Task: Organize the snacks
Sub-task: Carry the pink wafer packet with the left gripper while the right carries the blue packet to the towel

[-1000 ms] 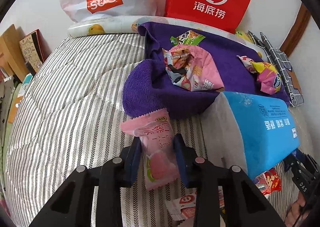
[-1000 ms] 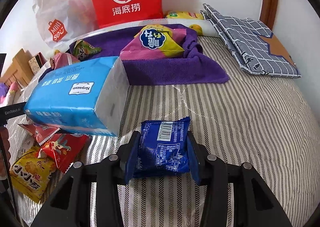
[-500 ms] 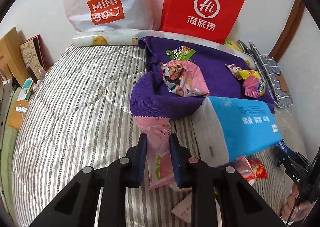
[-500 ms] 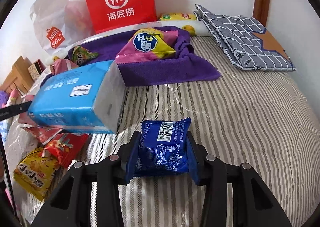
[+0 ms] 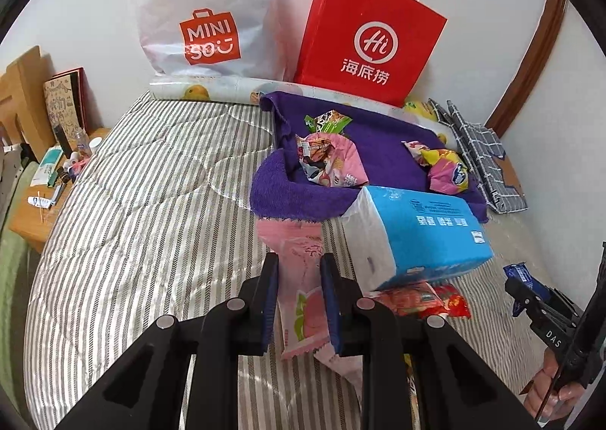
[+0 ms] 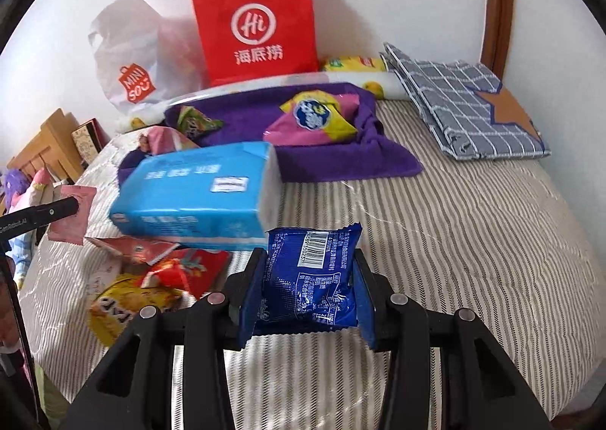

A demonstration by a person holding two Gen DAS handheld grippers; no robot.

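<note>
The pink snack packet (image 5: 299, 278), light, soft and crinkly, is pinched mid-length by the left gripper (image 5: 299, 297) above the bed's middle. The right gripper (image 6: 308, 290) pinches a slippery blue packet (image 6: 312, 278) by its sides, near the purple towel (image 6: 341, 161).

Bare striped bedspread (image 5: 144, 210) lies open from seven to eleven o'clock in the left wrist view, while a blue tissue pack (image 5: 424, 229) at two o'clock and a purple towel (image 5: 295, 195) at twelve block the way.
</note>
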